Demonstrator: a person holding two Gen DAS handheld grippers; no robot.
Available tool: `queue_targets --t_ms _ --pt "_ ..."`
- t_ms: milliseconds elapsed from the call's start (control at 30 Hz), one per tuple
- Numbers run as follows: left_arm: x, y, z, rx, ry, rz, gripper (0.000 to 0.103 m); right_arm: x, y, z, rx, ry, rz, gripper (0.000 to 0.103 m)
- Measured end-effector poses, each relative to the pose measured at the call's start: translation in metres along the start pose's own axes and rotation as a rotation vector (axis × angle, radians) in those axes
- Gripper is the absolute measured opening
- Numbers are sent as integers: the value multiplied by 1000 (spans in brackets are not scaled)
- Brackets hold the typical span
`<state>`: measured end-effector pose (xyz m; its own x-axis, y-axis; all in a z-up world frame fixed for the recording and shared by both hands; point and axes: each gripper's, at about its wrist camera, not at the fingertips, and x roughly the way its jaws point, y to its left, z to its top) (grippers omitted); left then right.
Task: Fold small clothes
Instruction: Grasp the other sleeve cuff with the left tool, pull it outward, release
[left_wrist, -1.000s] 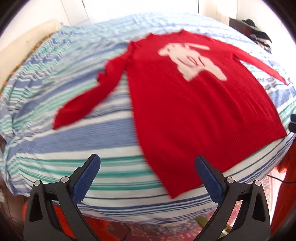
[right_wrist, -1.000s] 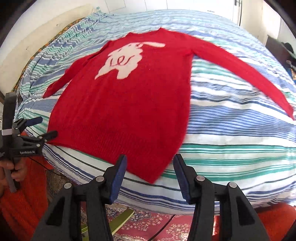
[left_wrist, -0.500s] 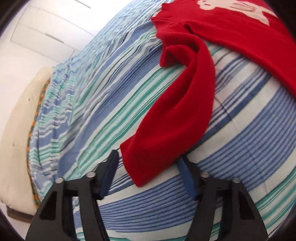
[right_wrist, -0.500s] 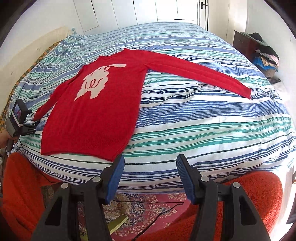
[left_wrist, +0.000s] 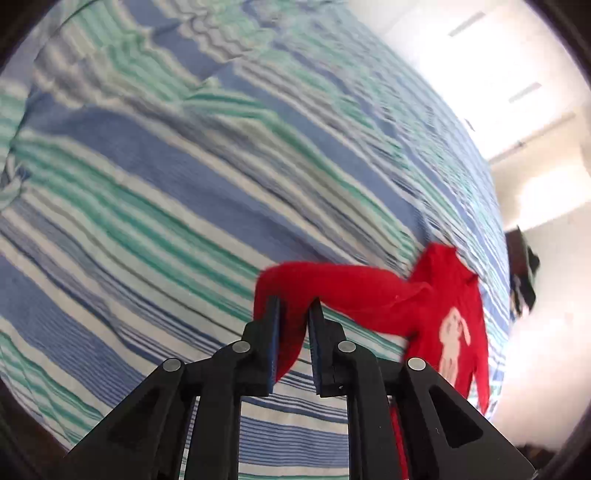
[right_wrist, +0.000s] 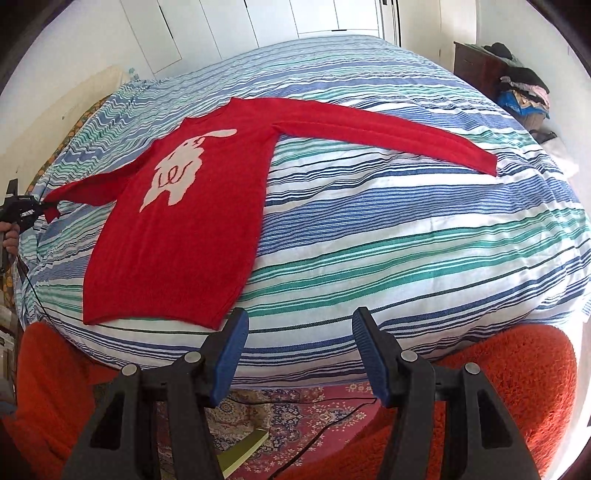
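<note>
Sweater (right_wrist: 192, 221) cuff (left_wrist: 291, 332) sits pinched in my just-closing left gripper (left_wrist: 294, 332); I fear slippage, right gripper (right_wrist: 299, 354) idle, spread empty.

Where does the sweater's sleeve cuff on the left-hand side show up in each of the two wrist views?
Left wrist view: the sleeve cuff sits low and centre, pinched in the left claw, whose jaws have just been closing on it.
Right wrist view: the cuff is at the far left edge, held by that claw.
Shared landmark: the white animal figure on the sweater's chest.
</note>
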<state>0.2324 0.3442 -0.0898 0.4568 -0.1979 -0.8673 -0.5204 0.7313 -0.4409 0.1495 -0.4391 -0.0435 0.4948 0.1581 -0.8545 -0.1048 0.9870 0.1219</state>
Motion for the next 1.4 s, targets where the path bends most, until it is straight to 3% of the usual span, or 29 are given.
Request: queue_targets --t_ms 100,233,300,400,467,567,667,767,933,967,1033,1067,1167,1233,1267,1333,1400 --pt "17 41 -8 -93 2 67 36 3 1 -1 0 13 2 59" --pt "23 64 -25 -126 -41 -23 53 7 0 -2 0 34 1 59" --pt "26 67 -28 -112 -73 -23 63 12 0 -1 0 55 4 59" --pt "29 68 -29 -101 -127 -12 68 18 3 1 -8 76 4 59" --pt "37 61 -18 -88 -157 -48 68 20 6 1 -23 83 -3 59" --pt "39 43 -16 53 -179 -58 77 22 13 1 -50 88 -19 59" --pt "42 40 -18 157 -135 -59 80 20 18 1 -71 80 -30 59" --pt "48 35 -19 291 -107 74 80 20 19 0 -76 83 -34 59" --pt "59 17 -20 475 -108 192 80 27 15 1 -57 113 -33 59" --pt "62 15 -17 487 -107 207 75 27 15 2 -52 113 -36 59" --pt "71 18 -7 449 -56 158 35 27 15 3 -50 111 -42 59" --pt "74 24 -1 399 -20 111 8 27 16 3 -53 111 -46 59" --pt "61 41 14 223 -51 -43 7 27 21 3 -70 113 -59 59" --pt "47 64 24 39 -80 -206 7 27 23 3 -83 115 -66 59" --pt "46 78 28 -51 -71 -241 7 28 25 3 -89 116 -69 59" --pt "65 106 30 -239 51 -197 7 29 27 3 -100 118 -74 59" --pt "71 115 27 -271 90 -180 12 31 29 3 -109 122 -74 59"
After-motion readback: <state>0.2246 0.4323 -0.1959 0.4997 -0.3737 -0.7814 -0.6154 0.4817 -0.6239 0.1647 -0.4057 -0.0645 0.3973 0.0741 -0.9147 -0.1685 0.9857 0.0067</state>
